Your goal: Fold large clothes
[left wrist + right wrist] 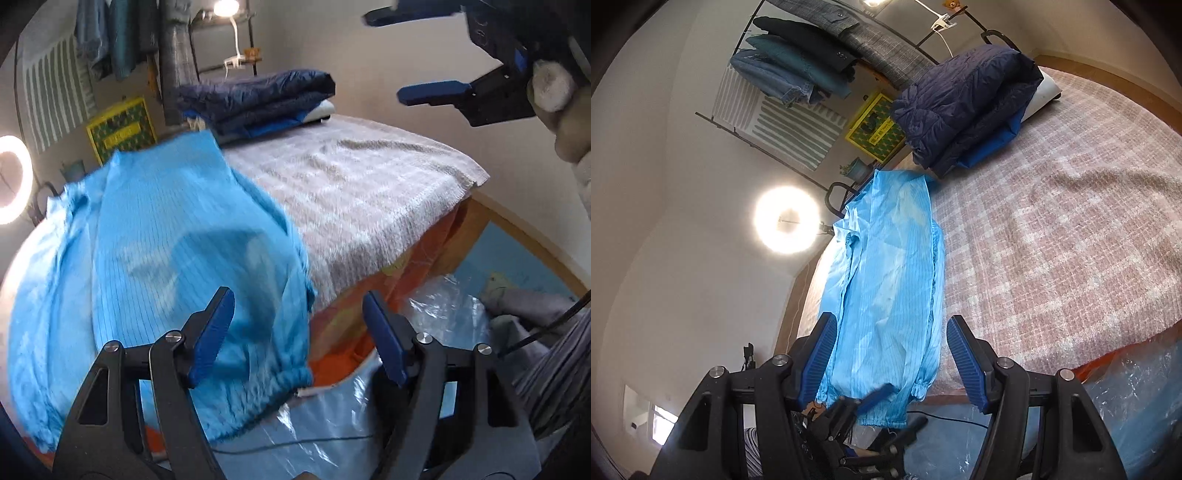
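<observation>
A light blue pinstriped garment (166, 240) lies lengthwise on the bed, and its gathered hem (266, 384) hangs over the near edge. In the right wrist view the garment (894, 277) looks narrow, with its sleeves folded inward and elastic cuffs at the near end. My left gripper (299, 336) is open at the hem's right corner. One finger is in front of the cloth and the other is past the bed's edge, so nothing is pinched. My right gripper (892, 362) hovers open above the garment's near end. It also shows open, high up, as the right gripper (413, 55) in the left wrist view.
A folded navy quilted jacket (255, 99) sits at the far end of the checked blanket (369, 192). Clear plastic sheeting (424, 369) covers the floor beside the bed. A ring light (783, 219) and a clothes rack (798, 66) stand past the bed's left side.
</observation>
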A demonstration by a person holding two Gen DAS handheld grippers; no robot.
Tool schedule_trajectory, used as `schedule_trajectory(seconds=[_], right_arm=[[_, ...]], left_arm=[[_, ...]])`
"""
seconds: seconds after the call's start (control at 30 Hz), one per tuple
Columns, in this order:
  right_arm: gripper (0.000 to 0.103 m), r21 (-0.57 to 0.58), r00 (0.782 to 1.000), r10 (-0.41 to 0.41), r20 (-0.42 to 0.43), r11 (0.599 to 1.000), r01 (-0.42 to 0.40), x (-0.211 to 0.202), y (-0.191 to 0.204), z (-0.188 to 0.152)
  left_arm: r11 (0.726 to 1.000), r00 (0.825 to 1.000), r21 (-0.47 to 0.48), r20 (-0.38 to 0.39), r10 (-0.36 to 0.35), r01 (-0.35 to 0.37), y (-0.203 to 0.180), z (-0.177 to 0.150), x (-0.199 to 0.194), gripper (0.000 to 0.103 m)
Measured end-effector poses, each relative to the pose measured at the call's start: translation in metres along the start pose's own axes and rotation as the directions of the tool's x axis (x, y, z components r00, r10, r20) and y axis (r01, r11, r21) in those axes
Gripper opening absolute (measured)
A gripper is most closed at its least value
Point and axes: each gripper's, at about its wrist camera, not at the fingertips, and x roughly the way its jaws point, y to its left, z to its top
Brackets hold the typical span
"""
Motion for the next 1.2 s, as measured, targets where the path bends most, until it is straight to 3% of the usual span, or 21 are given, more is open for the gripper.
schedule_trajectory(seconds=[0.17,0.23,0.27,0.33,0.37,0.47,0.57,0.77,0.93,1.03,1.07,1.1,1.2], right_arm=[[0.066,-0.003,1.000,-0.005,0.007,1.000,0.005,0.000,-0.005,0.005],[0.066,-0.006,1.000,-0.005,0.010,1.000,0.005,0.000,-0.007,0.008],[0.066,-0.006,1.000,-0.003,0.011,1.000,0.004,0.001,-0.009,0.010],[0.066,-0.010,1.000,-0.001,0.004,1.000,0.001,0.008,-0.012,0.018],[0.066,-0.013,1.000,-0.004,0.001,1.000,0.004,0.013,-0.014,0.022],[0.069,-0.017,1.000,0.006,-0.022,1.000,-0.006,0.042,-0.019,0.045],[0.078,0.002,0.998,0.044,-0.040,0.999,-0.044,0.085,-0.026,0.074],[0.076,0.140,0.997,0.045,-0.066,0.989,-0.035,0.188,-0.053,0.122],[0.072,0.192,0.998,0.060,-0.033,0.980,-0.053,0.247,-0.058,0.144],[0.066,0.191,0.998,0.024,-0.053,0.981,-0.014,0.275,-0.053,0.150],[0.057,0.200,0.998,0.017,-0.062,0.980,-0.004,0.282,-0.052,0.151],[0.039,0.211,0.997,0.021,-0.071,0.978,-0.006,0.290,-0.052,0.153],[0.008,0.206,0.997,-0.002,-0.073,0.978,0.017,0.304,-0.043,0.156]], left_arm=[[0.997,0.994,0.049,-0.084,0.066,-0.062,-0.006,0.006,0.035,0.071],[0.996,0.993,0.037,-0.077,0.090,-0.087,0.002,0.005,0.040,0.045],[0.997,0.995,0.024,-0.069,0.069,-0.067,0.008,0.006,0.039,0.040],[1.000,0.998,-0.019,-0.067,0.015,-0.016,0.018,0.009,0.034,0.014],[0.999,0.998,-0.052,-0.068,-0.006,0.002,0.025,0.012,0.030,0.009],[0.978,0.996,-0.192,-0.038,-0.085,0.076,0.046,0.019,0.014,0.009],[0.961,0.995,-0.259,-0.003,-0.103,0.099,0.057,0.026,-0.001,0.009],[0.941,0.991,-0.314,0.033,-0.126,0.130,0.065,0.034,-0.019,0.009],[0.924,0.988,-0.351,0.046,-0.147,0.154,0.072,0.033,-0.027,0.008],[0.915,0.986,-0.367,0.058,-0.157,0.167,0.076,0.033,-0.030,0.008],[0.912,0.985,-0.372,0.060,-0.160,0.171,0.077,0.032,-0.031,0.008],[0.910,0.985,-0.377,0.061,-0.163,0.174,0.079,0.032,-0.031,0.008],[0.896,0.983,-0.405,0.063,-0.172,0.183,0.086,0.029,-0.029,0.008]])
